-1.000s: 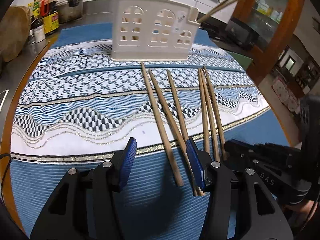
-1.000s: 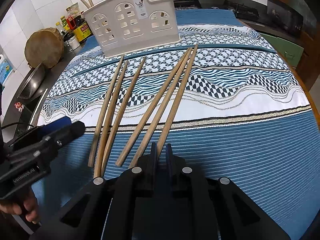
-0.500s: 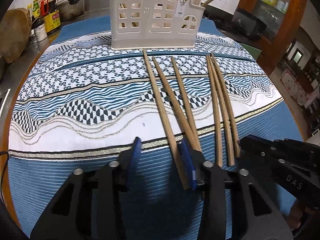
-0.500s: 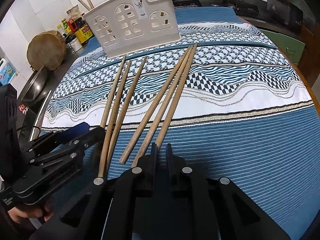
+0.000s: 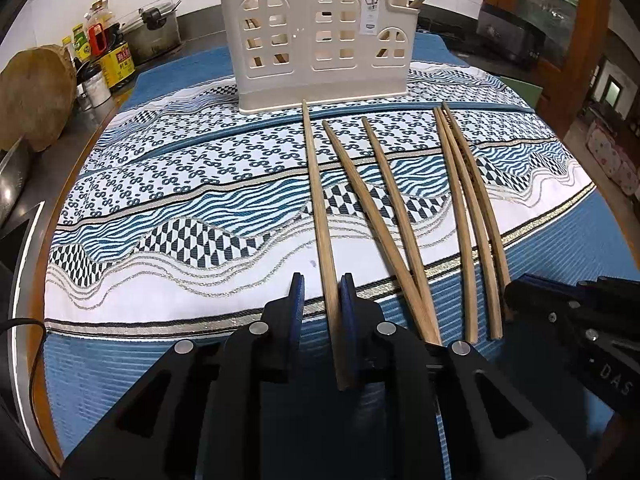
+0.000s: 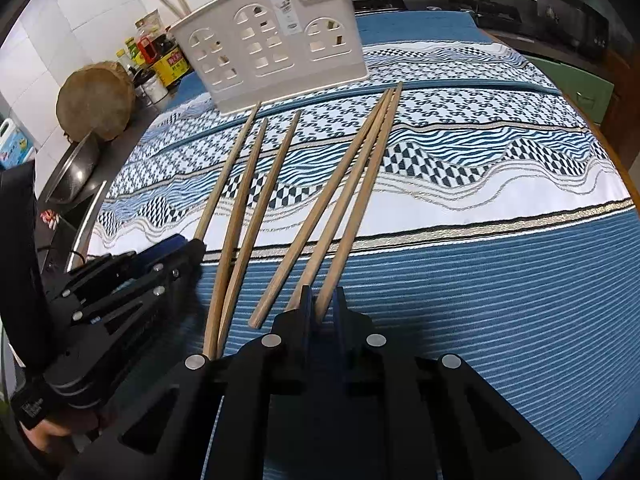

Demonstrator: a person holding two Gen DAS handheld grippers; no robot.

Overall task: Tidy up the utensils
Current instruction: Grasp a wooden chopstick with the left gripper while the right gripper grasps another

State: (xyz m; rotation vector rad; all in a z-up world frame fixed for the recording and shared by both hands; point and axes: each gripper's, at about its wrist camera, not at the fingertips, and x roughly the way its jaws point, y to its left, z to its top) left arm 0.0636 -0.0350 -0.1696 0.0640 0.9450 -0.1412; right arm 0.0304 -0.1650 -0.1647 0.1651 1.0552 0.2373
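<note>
Several wooden chopsticks lie side by side on the patterned cloth point(image 5: 180, 200), pointing at a cream utensil holder point(image 5: 316, 40) point(image 6: 272, 52) that has chopsticks standing in it. My left gripper point(image 5: 322, 292) straddles the near end of the leftmost chopstick point(image 5: 316, 200). Its jaws are closing; the stick lies against the right pad, with a gap to the left pad. My right gripper point(image 6: 323, 300) is shut on the near end of the rightmost chopstick point(image 6: 360, 200). Each gripper shows in the other's view: the right gripper point(image 5: 560, 308) and the left gripper point(image 6: 160, 264).
A round wooden chopping block point(image 5: 36, 96), sauce bottles point(image 5: 108, 52) and a metal pot point(image 5: 156, 36) crowd the counter at the far left. A wooden cabinet point(image 5: 560, 20) stands at the right. The table's wooden rim point(image 5: 40, 280) runs close on the left.
My left gripper has shifted over the leftmost chopstick, and its jaws have narrowed from wide apart to close around it. The right gripper has kept still, shut on its chopstick.
</note>
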